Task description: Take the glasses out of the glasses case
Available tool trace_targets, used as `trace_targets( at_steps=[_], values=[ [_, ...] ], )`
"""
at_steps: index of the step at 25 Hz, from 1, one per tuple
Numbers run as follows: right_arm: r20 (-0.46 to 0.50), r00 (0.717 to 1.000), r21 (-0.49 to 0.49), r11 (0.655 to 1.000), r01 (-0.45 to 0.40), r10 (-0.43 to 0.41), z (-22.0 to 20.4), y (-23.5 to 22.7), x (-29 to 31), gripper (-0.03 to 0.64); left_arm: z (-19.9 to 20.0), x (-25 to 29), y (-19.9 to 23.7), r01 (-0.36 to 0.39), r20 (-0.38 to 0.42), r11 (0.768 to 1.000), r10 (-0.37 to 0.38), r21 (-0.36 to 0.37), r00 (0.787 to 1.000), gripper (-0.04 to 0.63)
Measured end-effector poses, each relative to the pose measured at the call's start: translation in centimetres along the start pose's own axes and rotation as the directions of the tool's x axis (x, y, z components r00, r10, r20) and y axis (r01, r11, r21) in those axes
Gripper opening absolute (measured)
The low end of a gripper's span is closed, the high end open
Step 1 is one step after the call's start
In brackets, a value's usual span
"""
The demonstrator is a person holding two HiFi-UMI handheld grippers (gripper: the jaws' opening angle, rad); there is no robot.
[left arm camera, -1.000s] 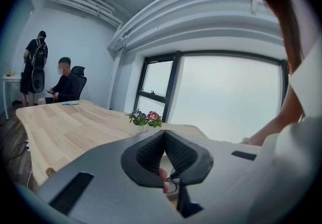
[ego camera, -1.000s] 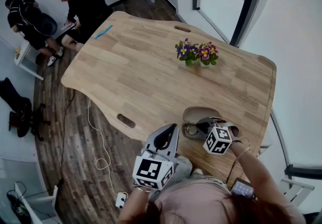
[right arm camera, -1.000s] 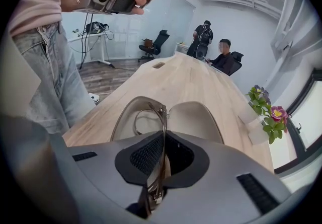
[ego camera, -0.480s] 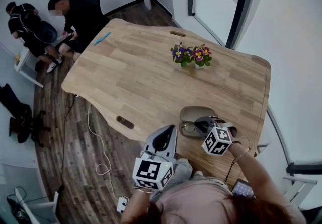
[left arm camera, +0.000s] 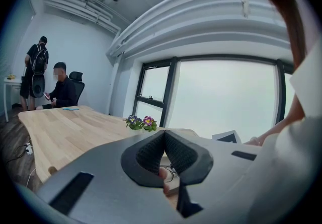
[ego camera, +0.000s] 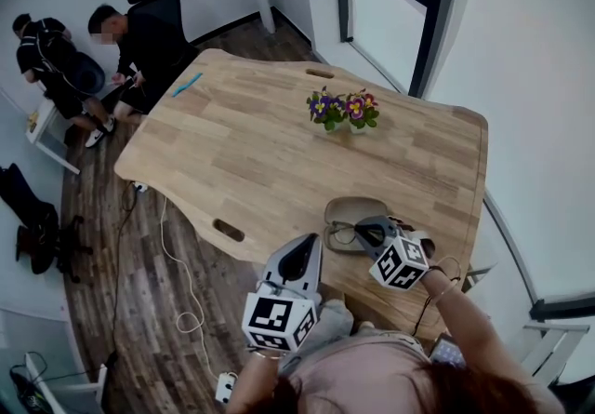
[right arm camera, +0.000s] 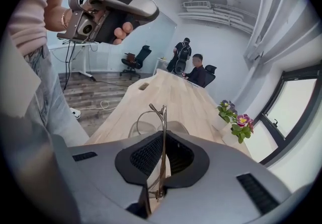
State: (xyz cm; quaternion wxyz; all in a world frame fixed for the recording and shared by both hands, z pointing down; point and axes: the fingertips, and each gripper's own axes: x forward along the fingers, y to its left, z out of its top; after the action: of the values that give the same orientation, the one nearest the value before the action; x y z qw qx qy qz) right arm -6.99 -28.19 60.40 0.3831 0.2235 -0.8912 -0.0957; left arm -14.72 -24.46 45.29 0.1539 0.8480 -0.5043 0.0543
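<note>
Right gripper view shows the right gripper (right arm camera: 163, 137) with its jaws clenched on the thin metal frame of the glasses (right arm camera: 162, 115), which stand edge-on between them, one lens curving off to the left. Head view puts them just over the open glasses case (ego camera: 359, 209), which lies near the near right edge of the table (ego camera: 242, 138); whether they have cleared the case I cannot tell. The left gripper (left arm camera: 164, 135) has its jaws pressed together on nothing and hangs off the table, just beside the near edge

The grip is on a slim wire part, so my worry is the frame twisting or slipping out if the lift is jerky. A temple could also catch the case and drag it toward the near edge, which is close, and the left jaws are not steadying the case. Open room lies far and left, across bare wood up to the flowers (ego camera: 339, 110)
</note>
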Motion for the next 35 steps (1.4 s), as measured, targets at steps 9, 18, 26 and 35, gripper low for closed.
trace_targets(
  at_steps=[9,18,26,35],
  values=[
    [0.067,0.995,0.077,0.995,0.063,-0.068,1.3,-0.3,-2.8,0.014,0.7,-1.0,-1.0,-0.017,0.023,1.0,0.017,-0.004,1.0,0.002],
    [0.147,0.98,0.164,0.98,0.112,-0.137,2.7,-0.6,-5.7,0.014,1.0,-1.9,-2.3,-0.039,0.044,0.999,0.039,-0.01,0.998,0.002],
    [0.216,0.957,0.234,0.962,0.14,-0.192,3.9,-0.7,-8.4,0.014,1.2,-3.0,-3.2,-0.068,0.065,0.997,0.069,-0.018,0.995,0.002],
    [0.249,0.929,0.316,0.93,0.188,-0.272,4.3,-1.0,-12.3,0.014,1.7,-4.2,-5.1,-0.076,0.078,0.997,0.075,0.004,0.994,0.001]
  ],
)
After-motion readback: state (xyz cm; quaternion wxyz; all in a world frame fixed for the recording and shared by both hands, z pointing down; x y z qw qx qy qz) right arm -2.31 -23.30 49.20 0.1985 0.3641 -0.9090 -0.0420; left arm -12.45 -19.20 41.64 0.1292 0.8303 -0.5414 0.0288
